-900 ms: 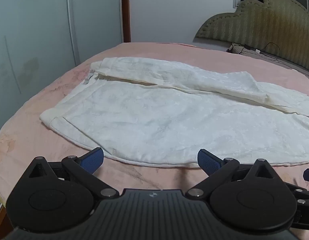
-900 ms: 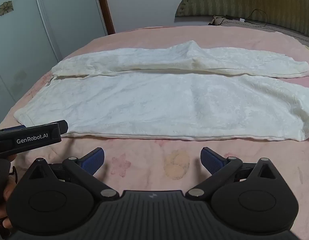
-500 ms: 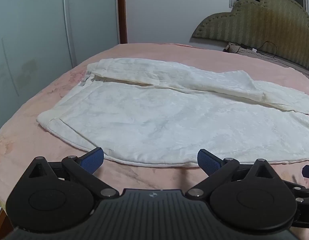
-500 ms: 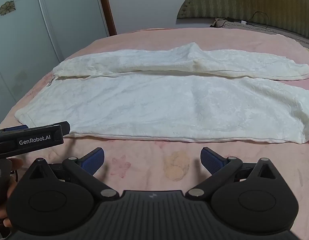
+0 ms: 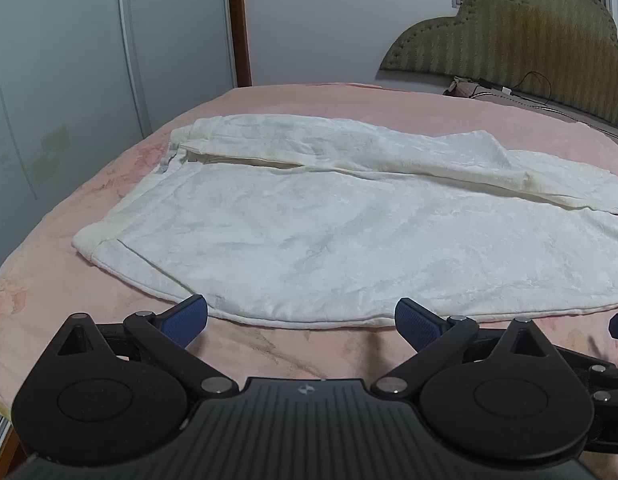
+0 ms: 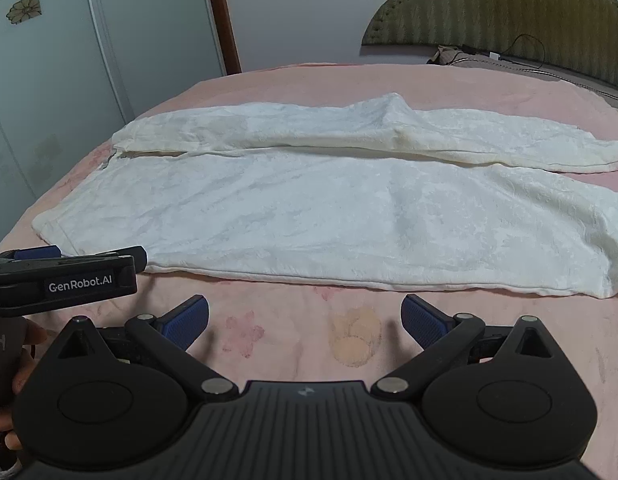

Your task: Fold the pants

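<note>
White pants (image 5: 329, 232) lie spread flat across the pink bed, waistband to the left, legs running right; they also show in the right wrist view (image 6: 329, 208). The far leg lies along the back, with a raised fold near its middle. My left gripper (image 5: 301, 320) is open and empty, just short of the pants' near hem edge. My right gripper (image 6: 305, 320) is open and empty over bare bedspread, a little before the near edge. The left gripper's body (image 6: 65, 280) shows at the left in the right wrist view.
The pink bedspread (image 6: 349, 344) has flower prints. An olive padded headboard (image 5: 529, 40) stands at the back right, with a cable and small items below it. Pale wardrobe doors (image 5: 89, 80) stand to the left, past the bed's edge.
Both grippers have eased slightly toward the pants' near edge and tilted a little; the pants have not moved. Both stay open.
</note>
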A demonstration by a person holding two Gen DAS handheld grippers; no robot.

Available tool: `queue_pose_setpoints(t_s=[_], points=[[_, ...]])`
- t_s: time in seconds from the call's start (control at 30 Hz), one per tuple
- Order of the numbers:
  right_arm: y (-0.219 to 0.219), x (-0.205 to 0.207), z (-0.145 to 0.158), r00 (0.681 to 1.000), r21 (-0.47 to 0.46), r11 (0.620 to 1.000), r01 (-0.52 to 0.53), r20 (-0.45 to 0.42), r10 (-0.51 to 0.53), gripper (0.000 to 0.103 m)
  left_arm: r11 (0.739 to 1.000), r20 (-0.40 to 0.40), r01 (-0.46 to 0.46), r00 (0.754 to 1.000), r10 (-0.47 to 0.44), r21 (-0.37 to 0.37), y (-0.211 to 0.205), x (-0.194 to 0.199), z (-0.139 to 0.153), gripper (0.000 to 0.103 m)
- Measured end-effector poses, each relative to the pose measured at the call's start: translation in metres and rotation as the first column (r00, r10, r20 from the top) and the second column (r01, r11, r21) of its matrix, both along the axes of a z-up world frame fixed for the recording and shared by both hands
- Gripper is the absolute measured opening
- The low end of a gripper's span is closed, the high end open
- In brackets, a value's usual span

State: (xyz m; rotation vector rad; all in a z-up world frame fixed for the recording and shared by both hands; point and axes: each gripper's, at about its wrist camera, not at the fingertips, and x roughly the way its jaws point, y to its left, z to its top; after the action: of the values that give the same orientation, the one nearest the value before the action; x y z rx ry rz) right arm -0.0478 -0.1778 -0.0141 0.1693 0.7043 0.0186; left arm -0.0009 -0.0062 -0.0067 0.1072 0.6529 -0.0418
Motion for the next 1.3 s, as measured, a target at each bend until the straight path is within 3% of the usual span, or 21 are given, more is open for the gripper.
queue_pose_setpoints(t_s=[0.97, 1.3], points=[[-0.001, -0.001, 0.001, 1.0, 0.019, 1.0, -0.012, 0.012, 0.012, 0.103, 1.0, -0.003, 0.007, 1.0, -0.007, 0.014, 0.0, 0.001, -0.002, 0.102], [0.007, -0.003, 0.003, 0.999, -0.025, 0.999, -0.034, 0.035, 0.034, 0.103, 1.0, -0.003, 0.006, 1.0, -0.006, 0.017, -0.002, 0.001, -0.003, 0.102]])
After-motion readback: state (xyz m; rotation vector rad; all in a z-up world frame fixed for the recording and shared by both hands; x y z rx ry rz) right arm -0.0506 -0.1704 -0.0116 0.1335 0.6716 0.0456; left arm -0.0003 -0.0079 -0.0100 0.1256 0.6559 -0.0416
